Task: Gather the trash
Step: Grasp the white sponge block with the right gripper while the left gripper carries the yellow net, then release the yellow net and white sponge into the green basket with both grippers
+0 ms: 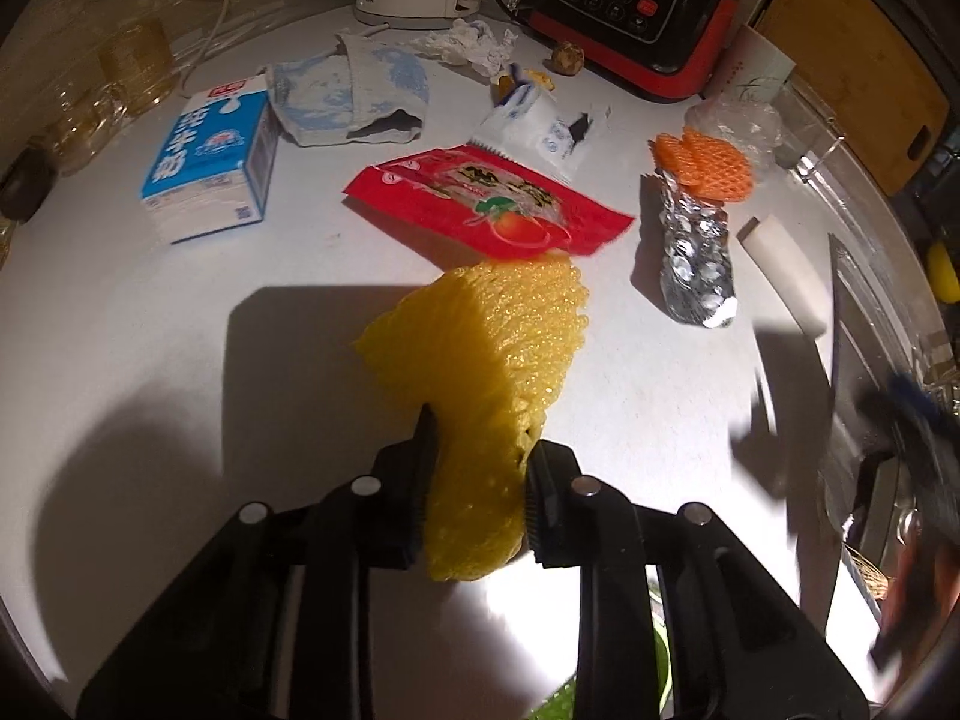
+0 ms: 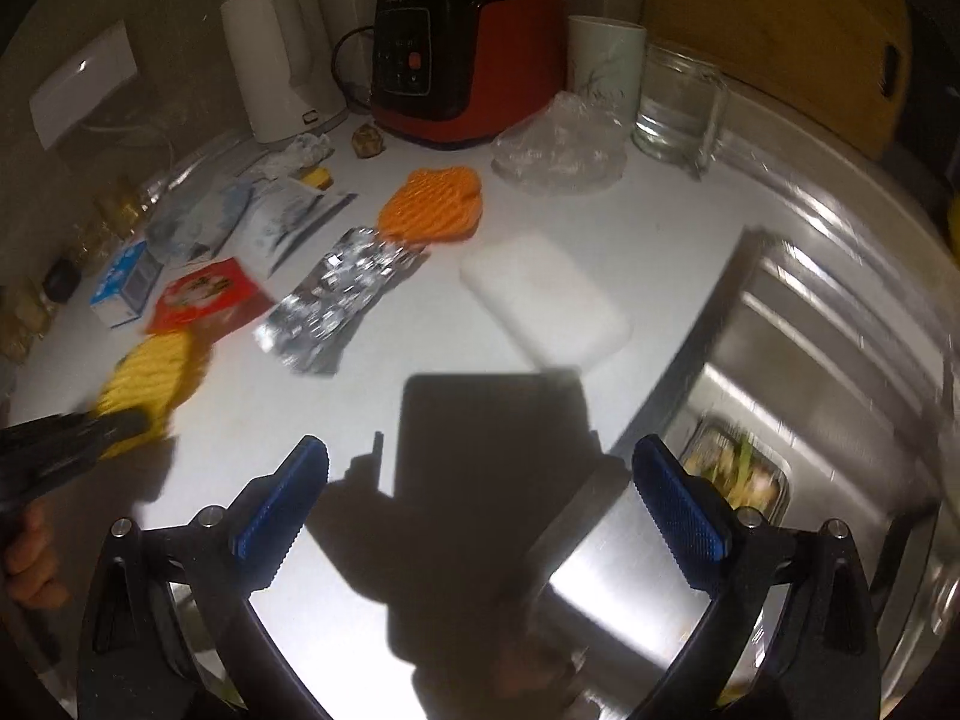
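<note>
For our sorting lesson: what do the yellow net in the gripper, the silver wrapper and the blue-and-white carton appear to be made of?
Yellow net: likely soft foam mesh, matte with a faint sparkle; it buckles between the left gripper fingers.
Silver wrapper: probably foil or metallised film, shiny, with crinkled mirror-like facets.
Blue-and-white carton: seemingly printed paperboard, smooth, with sharp folded edges.

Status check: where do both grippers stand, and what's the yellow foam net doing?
Left gripper shut on yellow foam net. Right gripper open, empty, over bare counter. Red wrapper touches the net's far end.
</note>
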Motion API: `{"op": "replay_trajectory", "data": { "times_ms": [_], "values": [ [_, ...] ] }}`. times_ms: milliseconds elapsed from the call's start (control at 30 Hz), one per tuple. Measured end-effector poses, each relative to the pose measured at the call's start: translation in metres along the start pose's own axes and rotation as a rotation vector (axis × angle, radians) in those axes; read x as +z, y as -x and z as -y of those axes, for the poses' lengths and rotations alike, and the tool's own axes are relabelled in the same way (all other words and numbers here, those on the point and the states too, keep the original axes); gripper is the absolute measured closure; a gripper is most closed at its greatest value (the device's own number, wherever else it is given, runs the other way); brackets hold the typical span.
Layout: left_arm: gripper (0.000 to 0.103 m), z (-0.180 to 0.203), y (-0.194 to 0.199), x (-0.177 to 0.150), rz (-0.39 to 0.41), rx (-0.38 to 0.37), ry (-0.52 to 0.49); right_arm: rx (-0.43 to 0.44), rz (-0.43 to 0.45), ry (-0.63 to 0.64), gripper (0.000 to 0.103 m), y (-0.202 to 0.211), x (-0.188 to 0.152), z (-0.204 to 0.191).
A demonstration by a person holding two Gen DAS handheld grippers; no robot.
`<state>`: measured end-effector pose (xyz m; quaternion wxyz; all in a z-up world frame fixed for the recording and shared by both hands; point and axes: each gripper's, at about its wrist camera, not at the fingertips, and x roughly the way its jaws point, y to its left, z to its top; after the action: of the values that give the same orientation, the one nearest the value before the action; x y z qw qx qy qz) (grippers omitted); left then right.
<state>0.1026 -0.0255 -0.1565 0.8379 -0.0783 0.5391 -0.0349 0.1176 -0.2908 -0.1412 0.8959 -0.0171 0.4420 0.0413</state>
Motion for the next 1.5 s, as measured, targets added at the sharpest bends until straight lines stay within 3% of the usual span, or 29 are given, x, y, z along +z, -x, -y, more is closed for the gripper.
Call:
{"op": "replay_trajectory", "data": {
  "times_ms": [167,300,367,433,500,667,933,1167,1367,1500],
  "values": [
    [0.078,0.003,0.019,-0.019,0.016,-0.019,-0.044,-0.023,-0.014,0.178,0.003,-0.043,0.035,0.011],
    [0.078,0.007,0.031,-0.032,0.028,-0.045,-0.067,-0.008,-0.041,0.248,0.004,-0.074,0.052,0.019],
    [0.078,0.010,0.037,-0.038,0.036,-0.065,-0.078,0.002,-0.065,0.255,0.011,-0.085,0.056,0.023],
    [0.078,0.015,0.044,-0.044,0.045,-0.074,-0.097,0.035,-0.095,0.239,0.032,-0.095,0.058,0.028],
    [0.078,0.021,0.050,-0.048,0.051,-0.084,-0.116,0.085,-0.104,0.195,0.036,-0.097,0.059,0.034],
    [0.078,0.041,0.062,-0.059,0.043,-0.123,-0.173,0.088,-0.095,0.182,0.039,-0.085,0.048,0.031],
    [0.078,0.075,0.073,-0.091,-0.022,-0.195,-0.348,0.103,-0.019,0.058,0.039,0.010,-0.019,0.011],
    [0.078,0.083,0.074,-0.136,-0.102,-0.237,-0.522,0.117,-0.043,-0.107,0.038,0.083,-0.126,-0.031],
    [0.077,0.080,0.060,-0.173,-0.206,-0.263,-0.656,0.085,-0.118,-0.184,0.038,0.107,-0.199,-0.061],
    [0.073,0.076,0.052,-0.186,-0.259,-0.284,-0.703,0.060,-0.144,-0.229,0.038,0.109,-0.221,-0.073]
  ]
}}
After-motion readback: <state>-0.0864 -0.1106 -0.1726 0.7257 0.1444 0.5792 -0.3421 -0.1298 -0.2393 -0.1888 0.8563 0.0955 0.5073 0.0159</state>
